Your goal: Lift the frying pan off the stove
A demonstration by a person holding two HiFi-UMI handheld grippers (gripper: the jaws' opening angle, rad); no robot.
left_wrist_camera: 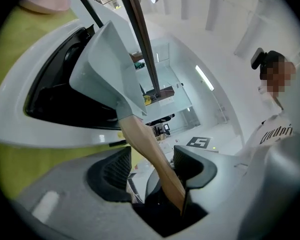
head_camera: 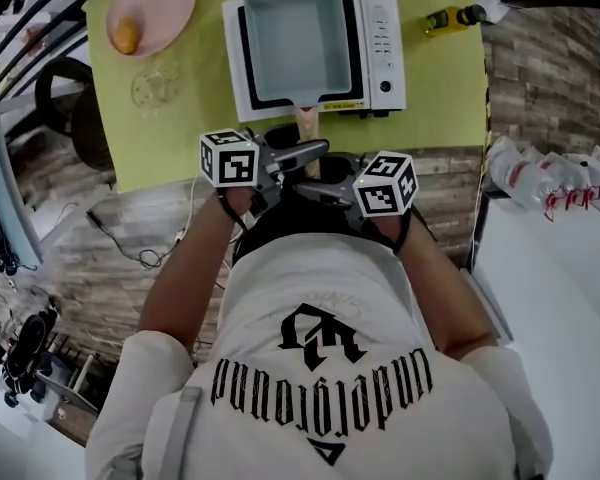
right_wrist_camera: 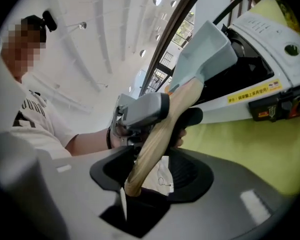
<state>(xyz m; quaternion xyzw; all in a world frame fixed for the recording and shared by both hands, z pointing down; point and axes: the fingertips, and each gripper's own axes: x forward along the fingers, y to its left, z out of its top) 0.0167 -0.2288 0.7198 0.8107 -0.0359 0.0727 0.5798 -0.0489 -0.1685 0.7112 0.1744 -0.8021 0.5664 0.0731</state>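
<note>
A square grey frying pan sits on the white single-burner stove, its wooden handle pointing toward me. Both grippers meet at the handle's end from opposite sides, the left gripper above the right gripper. In the left gripper view the handle runs between the wide-set jaws of the left gripper, leaning near the right pad, with a gap on the other side. In the right gripper view the handle lies between the jaws of the right gripper, close to the left pad, with a gap to the right one.
The stove stands on a yellow-green mat. A pink plate with a small orange item is at the far left, and a yellow and black object at the far right. A white counter with plastic bottles stands to my right.
</note>
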